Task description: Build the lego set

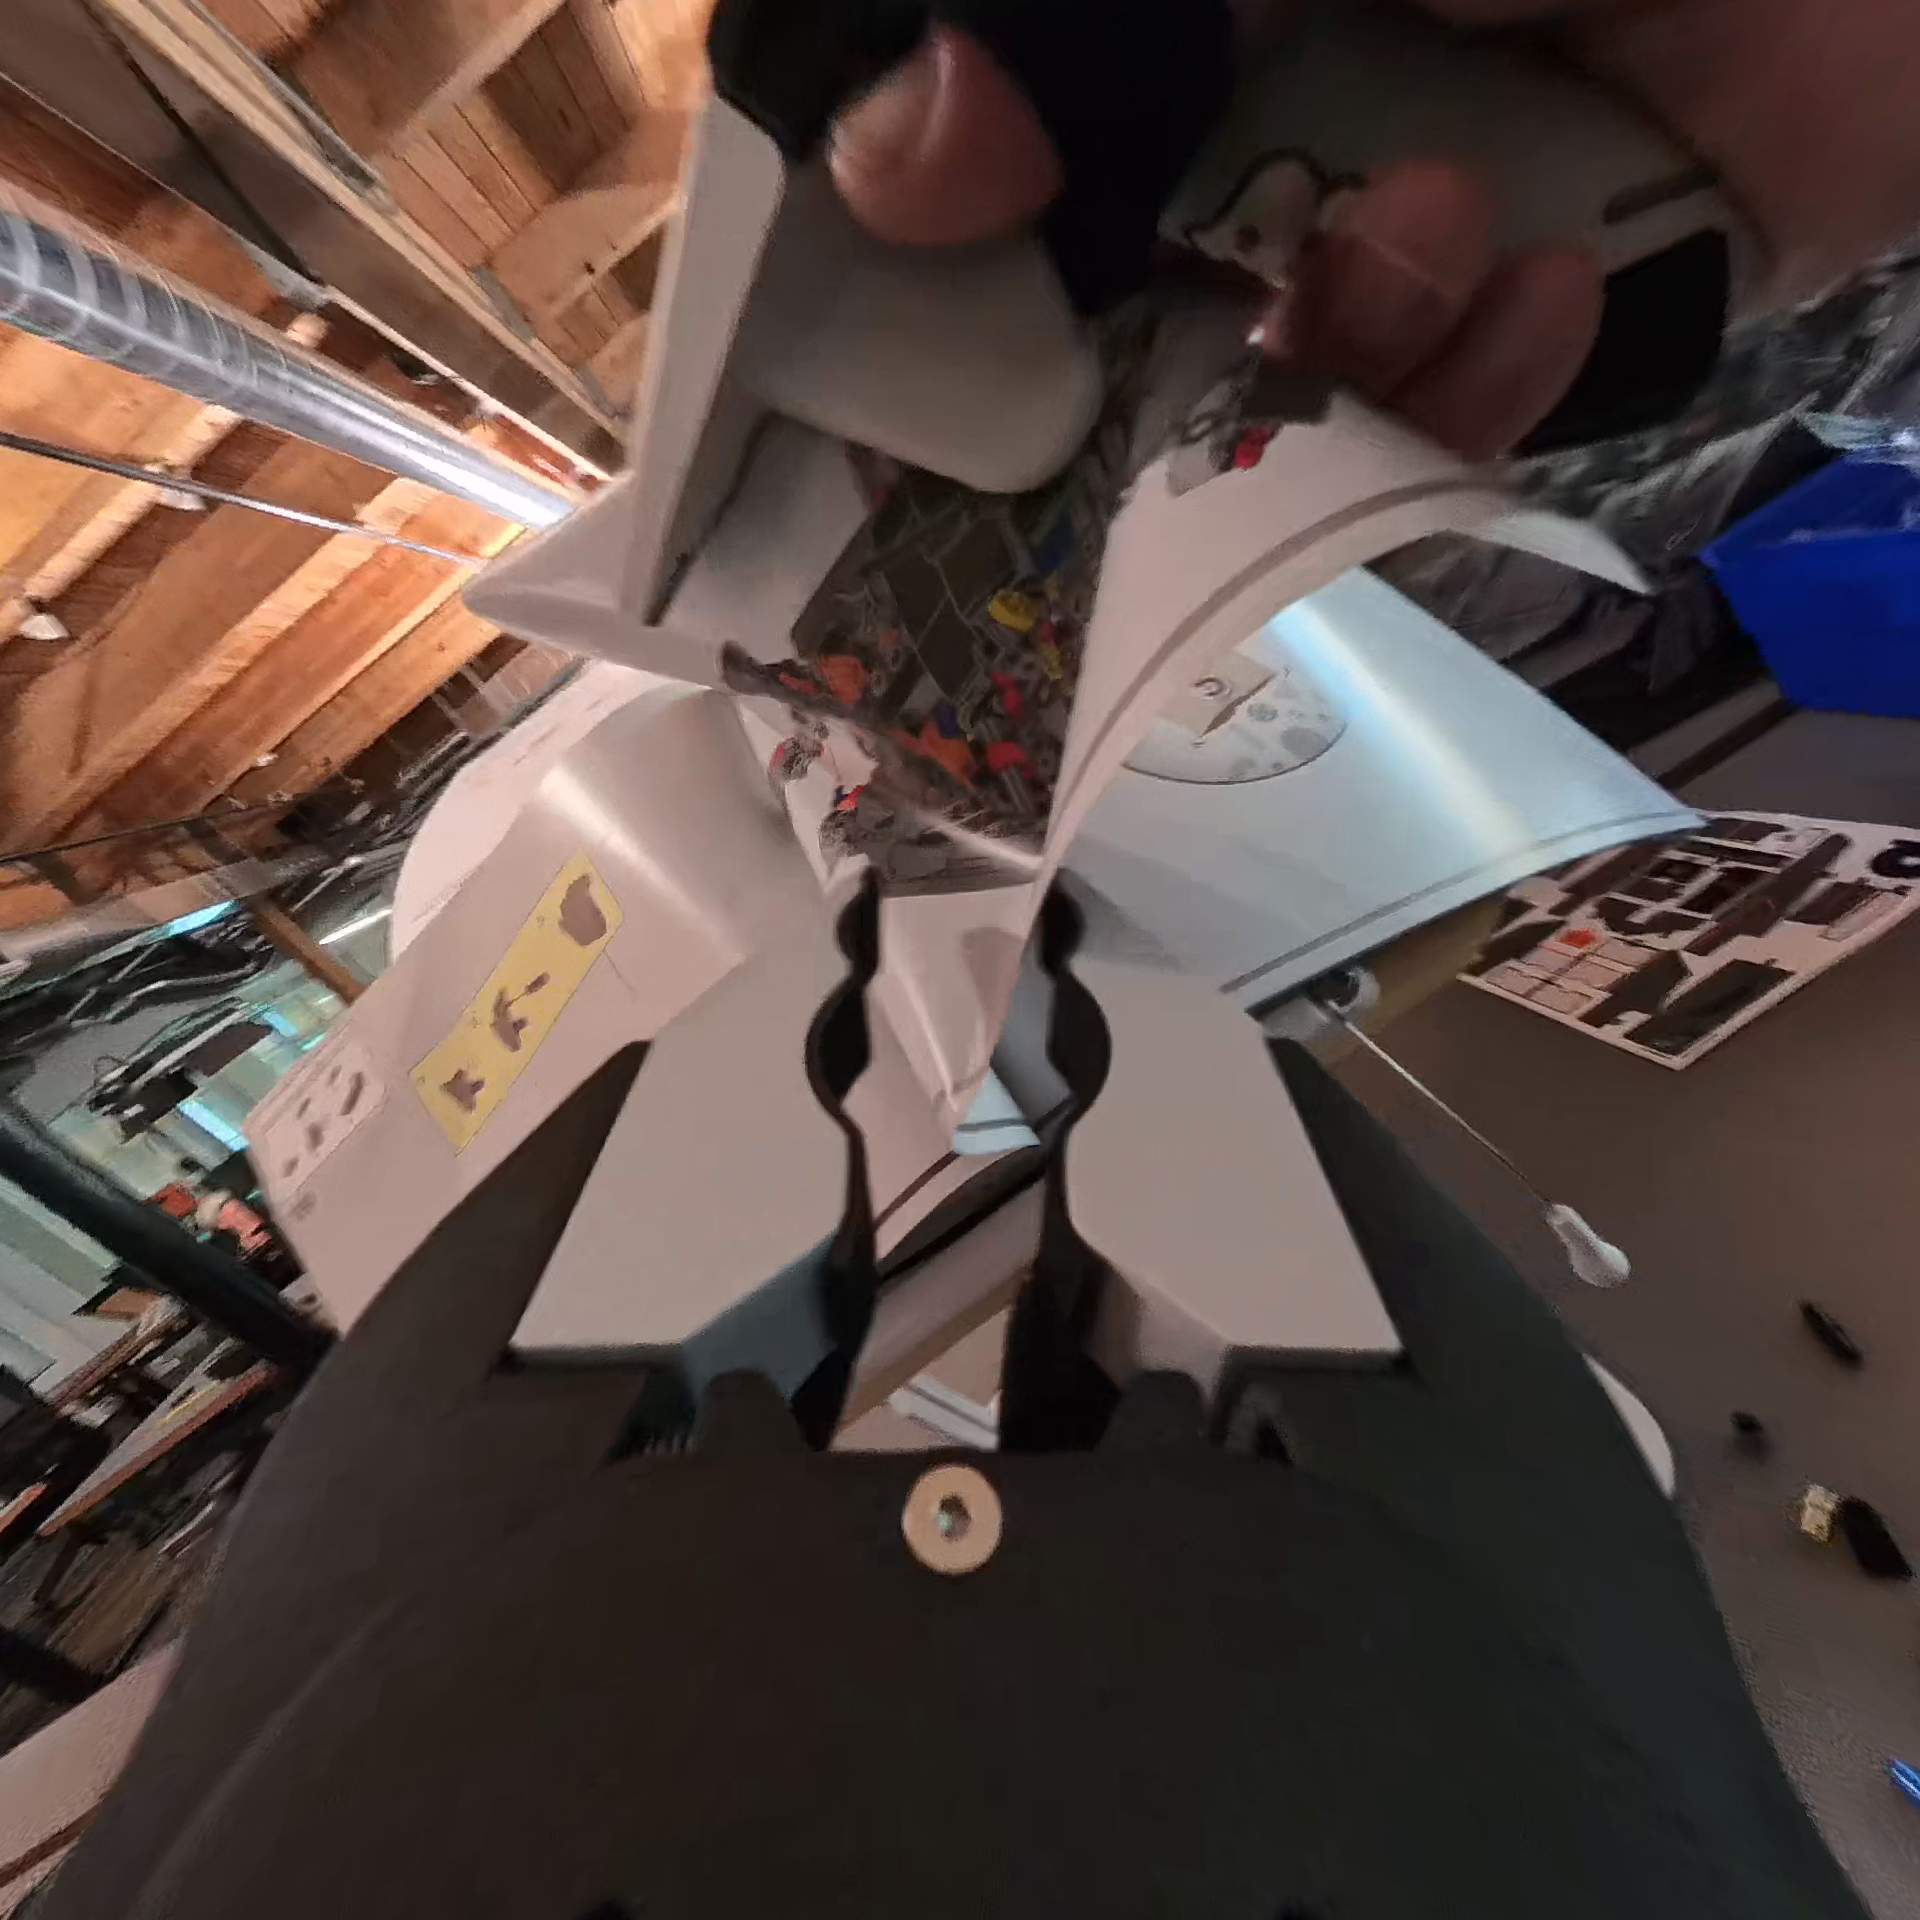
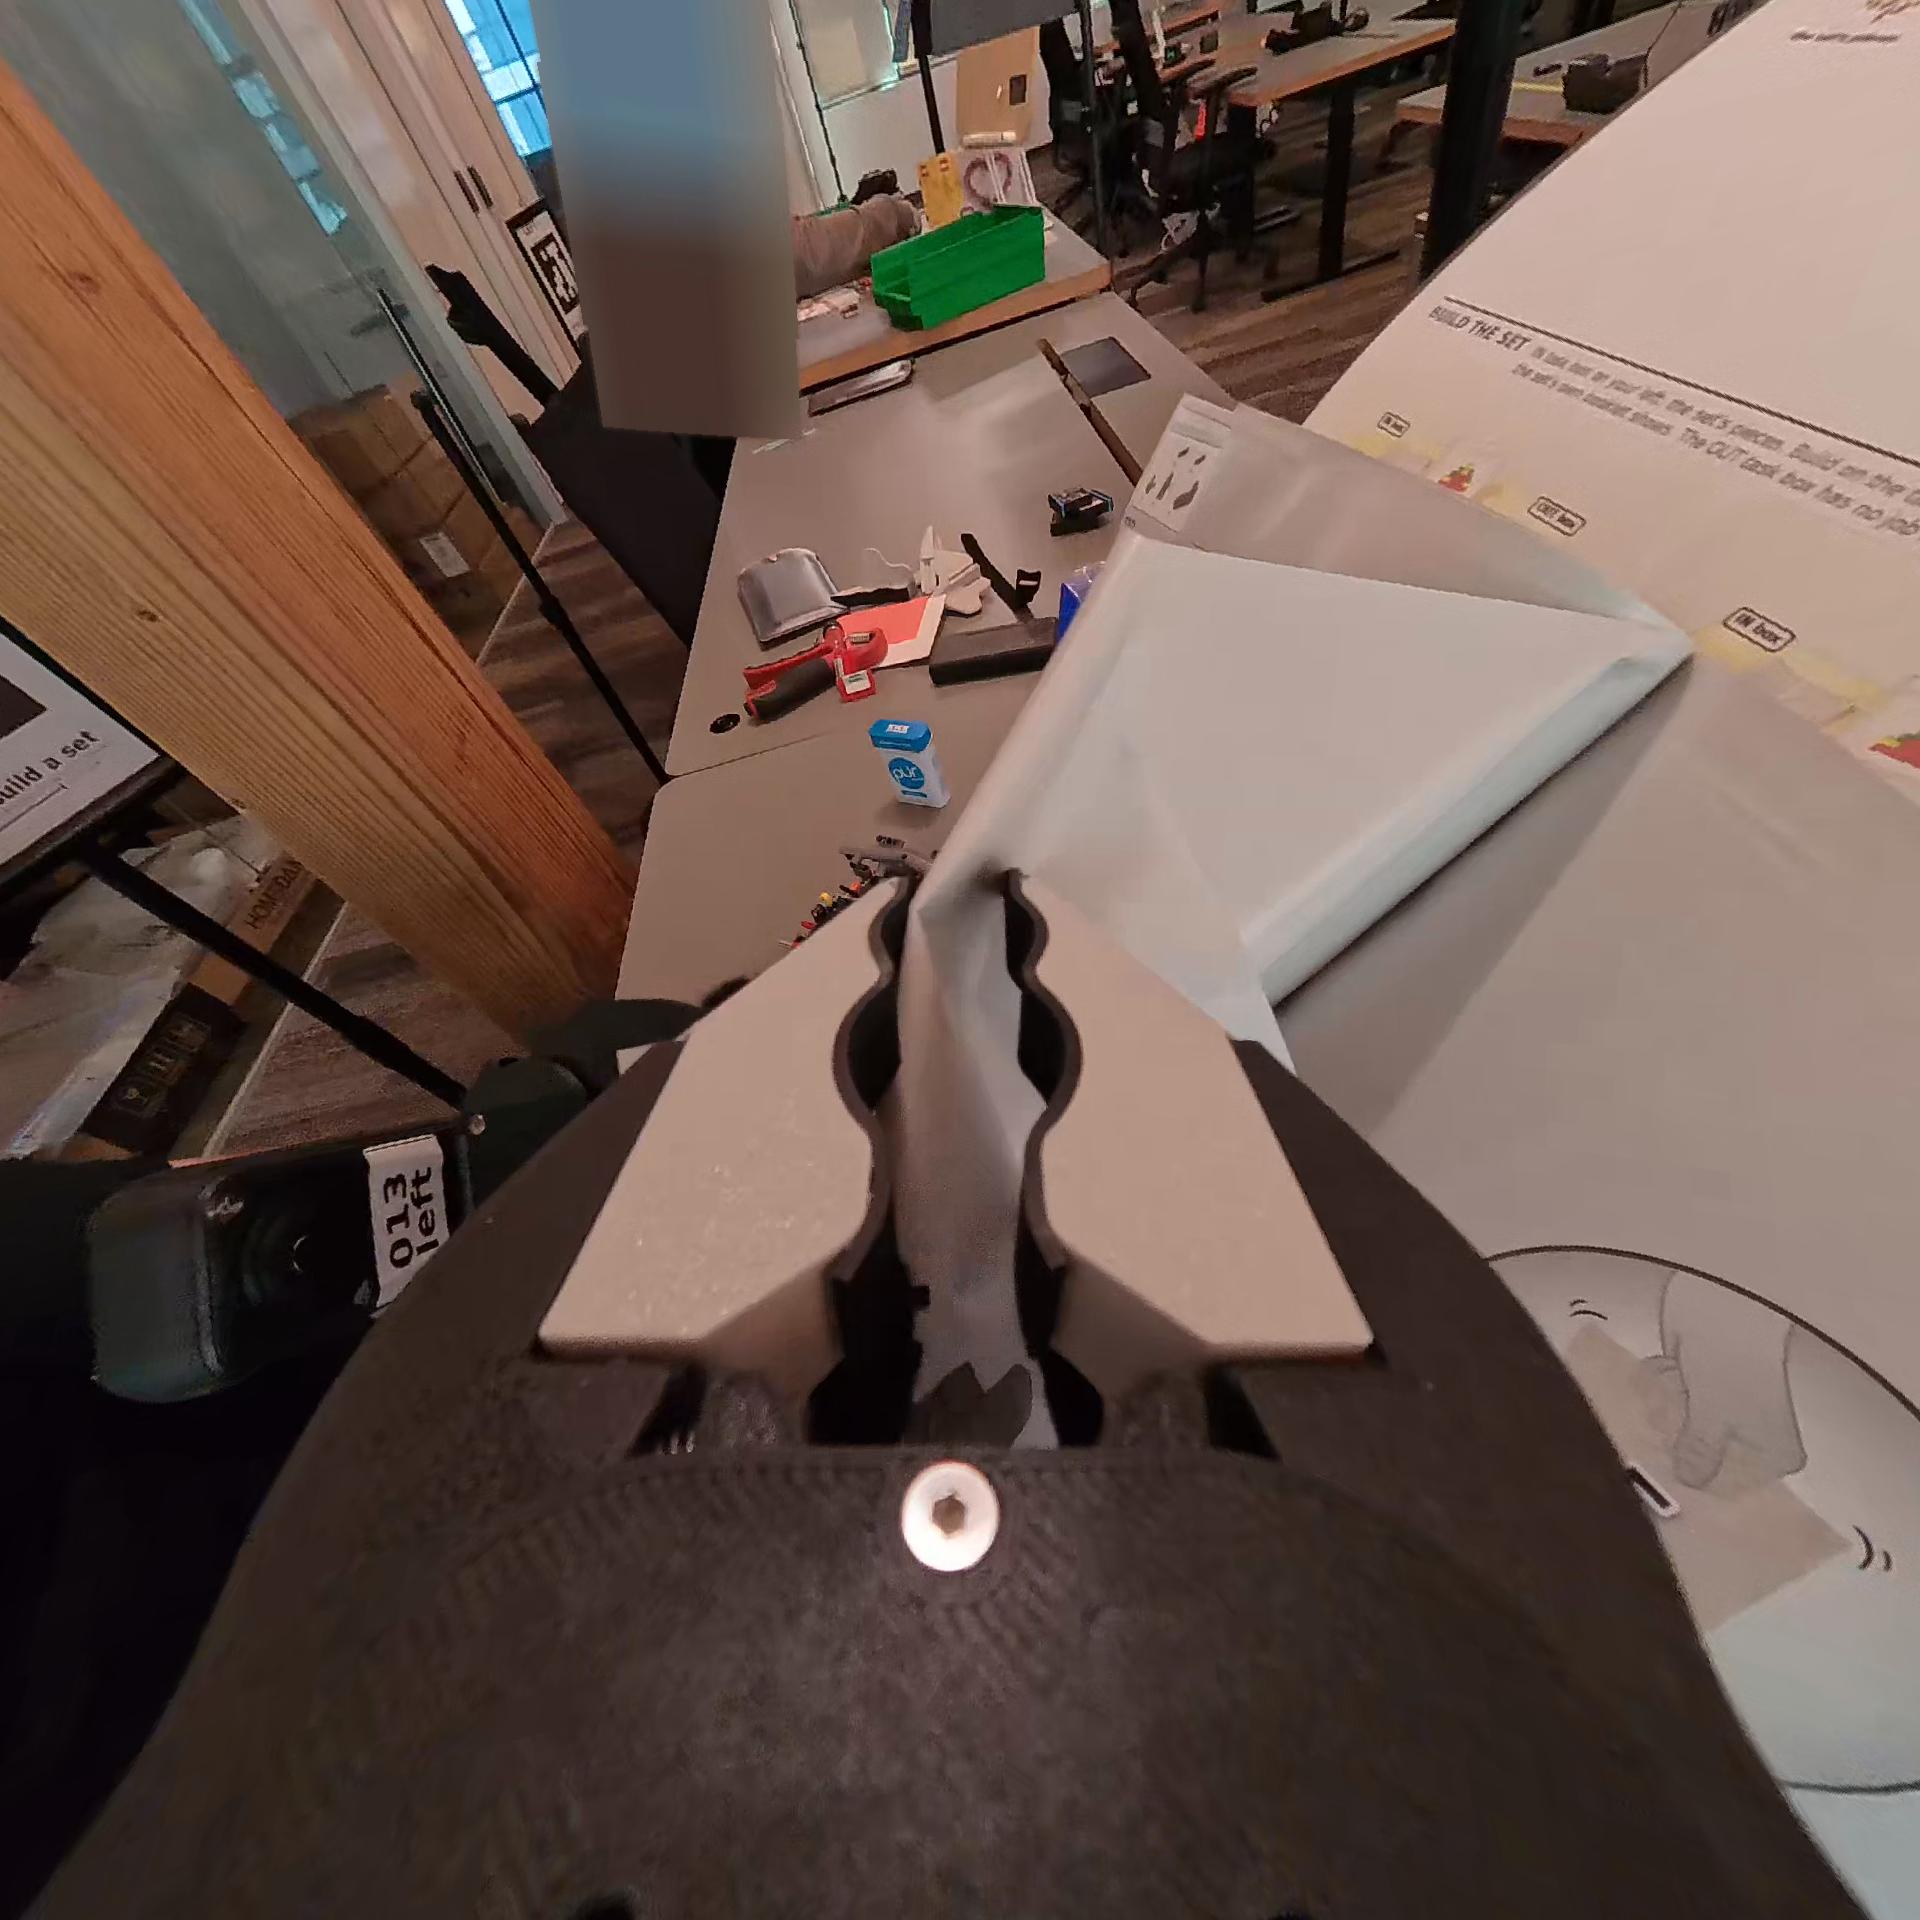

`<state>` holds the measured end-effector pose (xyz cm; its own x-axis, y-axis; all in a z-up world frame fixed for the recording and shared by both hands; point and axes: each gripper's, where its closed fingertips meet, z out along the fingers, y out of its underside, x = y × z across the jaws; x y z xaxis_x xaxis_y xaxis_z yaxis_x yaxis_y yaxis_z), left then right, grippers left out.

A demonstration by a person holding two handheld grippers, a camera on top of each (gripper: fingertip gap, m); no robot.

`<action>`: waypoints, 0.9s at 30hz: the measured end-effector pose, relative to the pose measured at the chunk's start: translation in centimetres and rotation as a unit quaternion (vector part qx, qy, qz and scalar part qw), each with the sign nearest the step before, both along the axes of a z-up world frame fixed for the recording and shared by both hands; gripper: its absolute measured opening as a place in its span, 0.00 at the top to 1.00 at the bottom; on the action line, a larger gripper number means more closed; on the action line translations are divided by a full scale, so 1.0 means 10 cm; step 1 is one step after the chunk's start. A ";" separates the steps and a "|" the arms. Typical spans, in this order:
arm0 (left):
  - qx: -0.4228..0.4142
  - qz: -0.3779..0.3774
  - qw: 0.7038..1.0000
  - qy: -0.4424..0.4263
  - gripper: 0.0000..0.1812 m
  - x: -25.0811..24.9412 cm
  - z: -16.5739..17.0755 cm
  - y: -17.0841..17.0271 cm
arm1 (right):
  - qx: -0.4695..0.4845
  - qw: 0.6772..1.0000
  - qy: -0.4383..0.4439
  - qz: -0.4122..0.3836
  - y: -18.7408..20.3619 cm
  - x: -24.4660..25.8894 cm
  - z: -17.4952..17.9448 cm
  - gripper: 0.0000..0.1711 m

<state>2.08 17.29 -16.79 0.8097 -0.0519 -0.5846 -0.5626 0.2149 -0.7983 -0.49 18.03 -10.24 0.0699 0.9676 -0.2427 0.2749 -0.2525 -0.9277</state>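
1. Right gripper (image 2: 956, 904), grey fingers, is pinching the white glossy paper instruction booklet (image 2: 1299, 769), which fans out far and right of it.
2. Left gripper (image 1: 961, 914), black fingers, is spread, with the booklet's page edge (image 1: 1023, 997) lying between the tips, so it's nearer.

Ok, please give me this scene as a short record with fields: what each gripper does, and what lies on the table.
right gripper: shut on white pages of the booklet
left gripper: a page edge lies between its fingers; grip unclear
booklet state: open, lifted, pages bent
under booklet: white printed mat
loose pieces: few, small, dark, on the grey table
printed sheet: flat on table, beyond the booklet
behind: green bin on a farther desk
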 end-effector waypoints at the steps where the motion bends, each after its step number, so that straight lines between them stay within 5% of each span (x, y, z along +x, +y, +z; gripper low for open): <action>1: 0.001 -0.017 1.000 -0.003 0.93 0.04 0.01 0.00 | 0.001 1.000 0.004 0.004 -0.02 0.00 0.03 0.87; 5: 0.012 -0.039 0.999 -0.034 1.00 0.06 0.06 -0.04 | 0.043 0.999 0.021 -0.015 -0.04 0.10 0.22 0.69; 12: -0.004 -0.114 0.960 -0.257 1.00 -0.44 0.24 -0.16 | 0.139 0.979 0.112 -0.102 -0.03 0.68 0.76 0.67; 19: -0.008 -0.147 0.903 -0.404 1.00 -1.01 0.25 -0.22 | 0.139 0.987 0.039 -0.065 -0.11 0.37 0.25 0.74; 27: -0.004 -0.147 0.895 -0.420 1.00 -1.47 0.45 -0.37 | 0.219 0.975 -0.046 -0.002 -0.40 -0.16 -0.26 0.74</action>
<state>-12.58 13.54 -12.33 0.9139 -0.3374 0.2256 0.3175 0.2478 -0.9153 -2.13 14.02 -12.83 0.0767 0.9768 0.2002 0.3619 0.1598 -0.9184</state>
